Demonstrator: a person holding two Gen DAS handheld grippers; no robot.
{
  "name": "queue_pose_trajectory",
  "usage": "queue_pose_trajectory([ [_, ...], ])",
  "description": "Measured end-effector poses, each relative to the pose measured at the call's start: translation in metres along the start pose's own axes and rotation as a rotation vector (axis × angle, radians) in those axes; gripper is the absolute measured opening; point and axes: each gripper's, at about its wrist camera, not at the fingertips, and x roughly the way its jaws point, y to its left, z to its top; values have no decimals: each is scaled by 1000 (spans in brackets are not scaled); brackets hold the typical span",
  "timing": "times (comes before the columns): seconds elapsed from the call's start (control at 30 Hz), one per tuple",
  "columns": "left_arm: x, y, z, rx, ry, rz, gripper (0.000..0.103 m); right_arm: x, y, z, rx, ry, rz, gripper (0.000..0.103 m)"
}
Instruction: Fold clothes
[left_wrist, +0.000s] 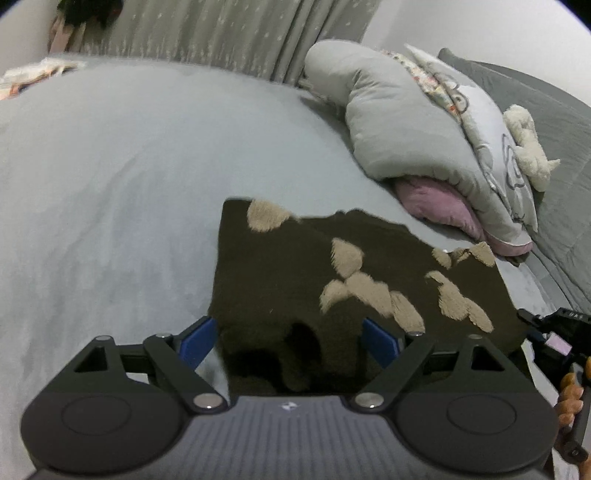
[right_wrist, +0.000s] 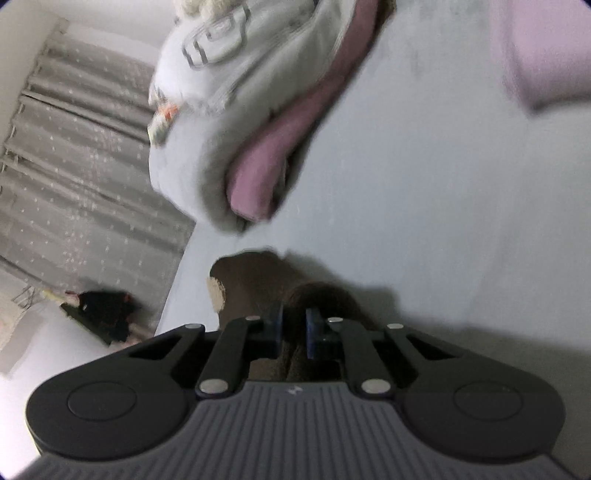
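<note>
On the grey bed (left_wrist: 110, 177), toward its near edge, lies a dark brown fleece garment (left_wrist: 295, 266) with tan fuzzy patches, spread fairly flat with its far edge uneven. From the left wrist view, the left gripper (left_wrist: 290, 338) has its jaws spread wide, one blue pad at each side of the garment's near edge, with a bunch of the brown fabric between them; whether the pads touch the cloth cannot be told. From the right wrist view, the right gripper (right_wrist: 294, 328) has its jaws drawn close together, pinching a raised fold of the brown garment (right_wrist: 258, 284). That view is blurred. Toward the bed's far right corner sits a heap of grey bedding (left_wrist: 399, 125) over a pink pillow (left_wrist: 439, 206), with a cream plush toy (left_wrist: 528, 147) on top. Behind the bed's far edge hangs a grey curtain (left_wrist: 236, 33).
</note>
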Motion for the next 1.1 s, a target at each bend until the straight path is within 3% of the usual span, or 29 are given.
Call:
queue_pose_trajectory([
  [0.07,-2,-6,2,4,-10,-7,86,1,-2,0,7,-10,-29,13],
  [0.17,-8,-16,4,23,-28,-35,87,14,-1,-1,-40,75,-81,15],
  [0.23,-12,-23,6,59,-36,-62,87,-2,16,7,-160,-5,-140,19],
  [0.3,-10,-29,7,78,-32,-90,88,-23,38,20,-258,-113,-117,20],
  [0.33,-8,-31,7,82,-29,-103,88,-24,40,22,-262,-118,-95,21],
  [0.37,1,-35,8,80,-13,-126,88,-24,51,30,-270,-120,-8,21],
  [0.43,14,-40,5,87,20,-124,88,8,71,35,-319,25,106,21],
  [0.47,21,-42,3,90,36,-123,88,31,78,30,-376,97,93,21],
  [0.53,39,-42,-6,106,93,-46,89,78,92,21,-485,232,59,21],
  [0.6,45,-36,-11,108,103,-50,88,117,85,18,-522,252,-79,18],
  [0.63,46,-35,-12,118,106,-55,88,135,81,16,-539,261,-142,7],
  [0.67,47,-35,-13,127,108,-56,89,143,78,15,-552,264,-157,0],
  [0.73,47,-35,-12,149,117,-57,88,159,74,15,-587,266,-161,0],
  [0.83,42,-32,-8,136,111,-58,89,155,84,20,-601,266,-178,0],
  [0.9,32,-29,-6,143,92,-34,89,118,95,29,-650,149,-150,5],
  [0.93,31,-27,-7,147,91,-32,89,106,98,32,-666,104,-150,15],
  [0.97,30,-26,-7,151,92,-31,89,100,96,32,-672,95,-156,18],
  [1.07,22,-14,-4,118,78,-20,89,113,81,19,-745,230,-247,20],
  [1.1,19,-8,-2,88,73,-12,89,123,72,1,-843,259,-288,20],
])
